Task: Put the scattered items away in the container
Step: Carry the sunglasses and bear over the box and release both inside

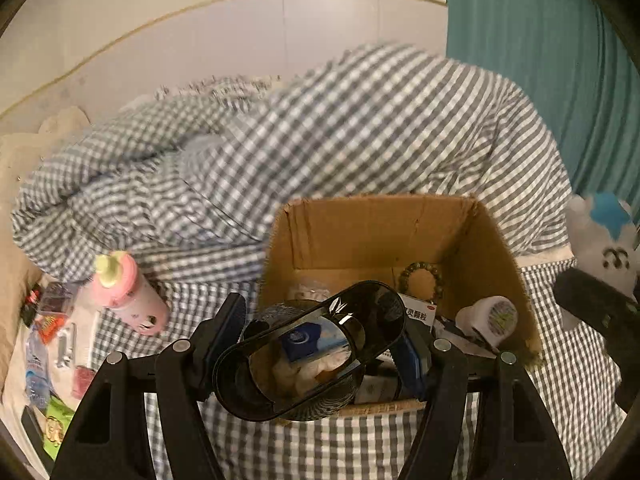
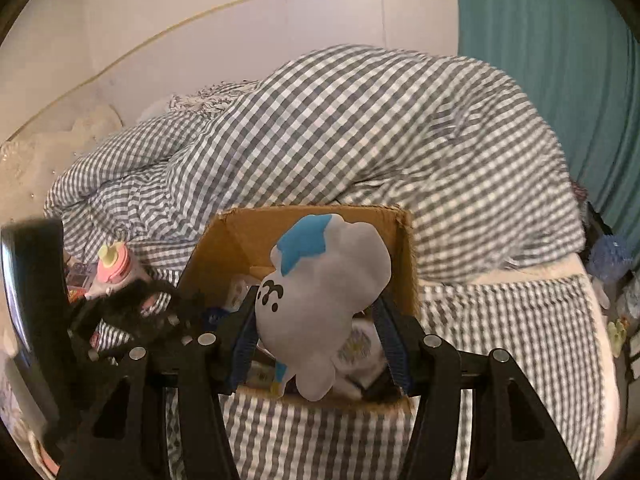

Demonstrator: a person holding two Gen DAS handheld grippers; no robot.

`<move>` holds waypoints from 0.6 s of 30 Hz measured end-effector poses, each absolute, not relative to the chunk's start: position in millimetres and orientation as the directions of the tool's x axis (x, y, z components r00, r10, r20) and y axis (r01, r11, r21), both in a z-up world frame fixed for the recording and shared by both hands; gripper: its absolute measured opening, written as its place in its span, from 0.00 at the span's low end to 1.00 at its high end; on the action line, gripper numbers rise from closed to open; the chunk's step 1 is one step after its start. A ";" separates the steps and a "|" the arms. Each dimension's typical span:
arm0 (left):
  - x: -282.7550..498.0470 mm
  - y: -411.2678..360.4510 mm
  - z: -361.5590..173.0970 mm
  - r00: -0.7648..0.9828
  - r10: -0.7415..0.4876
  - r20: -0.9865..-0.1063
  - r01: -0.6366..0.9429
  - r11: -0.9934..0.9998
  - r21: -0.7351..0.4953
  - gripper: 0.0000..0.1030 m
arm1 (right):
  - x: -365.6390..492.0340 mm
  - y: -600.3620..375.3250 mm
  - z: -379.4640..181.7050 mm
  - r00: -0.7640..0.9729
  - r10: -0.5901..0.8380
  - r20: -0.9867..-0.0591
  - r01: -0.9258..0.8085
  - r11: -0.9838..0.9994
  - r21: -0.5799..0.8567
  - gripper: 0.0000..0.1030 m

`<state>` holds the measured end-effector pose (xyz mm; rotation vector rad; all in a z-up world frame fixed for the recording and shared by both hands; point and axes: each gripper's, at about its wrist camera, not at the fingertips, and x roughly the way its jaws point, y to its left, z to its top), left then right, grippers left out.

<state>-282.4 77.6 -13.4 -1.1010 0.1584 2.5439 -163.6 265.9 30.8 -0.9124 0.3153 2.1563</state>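
Note:
An open cardboard box (image 1: 376, 224) stands on the checked bed and holds several small items, among them a bead bracelet (image 1: 420, 278) and a white roll (image 1: 494, 316). My left gripper (image 1: 316, 352) is shut on a black glossy goggle-like frame (image 1: 312, 352) held over the box's near edge. My right gripper (image 2: 316, 344) is shut on a grey plush toy with a blue star (image 2: 324, 292), held over the same box (image 2: 240, 232). The plush also shows at the right edge of the left wrist view (image 1: 604, 240).
A pink bottle with a pale cap (image 1: 128, 292) lies on the bed left of the box. Small packets and clutter (image 1: 52, 344) lie at the far left. A crumpled checked duvet (image 1: 320, 140) rises behind the box. A teal curtain (image 1: 540, 60) hangs at the right.

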 end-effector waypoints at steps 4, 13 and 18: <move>-292.0 94.0 -36.3 -0.636 0.262 -0.726 -0.371 -0.929 -0.010 0.93 | -167.7 266.8 31.0 -0.452 0.683 -0.574 -0.754 -0.636 -0.163 0.97; -257.9 91.9 -28.9 -0.668 0.257 -0.699 -0.379 -0.925 0.023 1.00 | -100.0 224.6 48.5 -0.464 0.690 -0.555 -0.775 -0.620 -0.123 0.97; -221.0 67.0 6.3 -0.700 0.289 -0.653 -0.383 -0.924 0.002 1.00 | -69.4 190.8 60.0 -0.452 0.694 -0.560 -0.780 -0.613 -0.130 0.97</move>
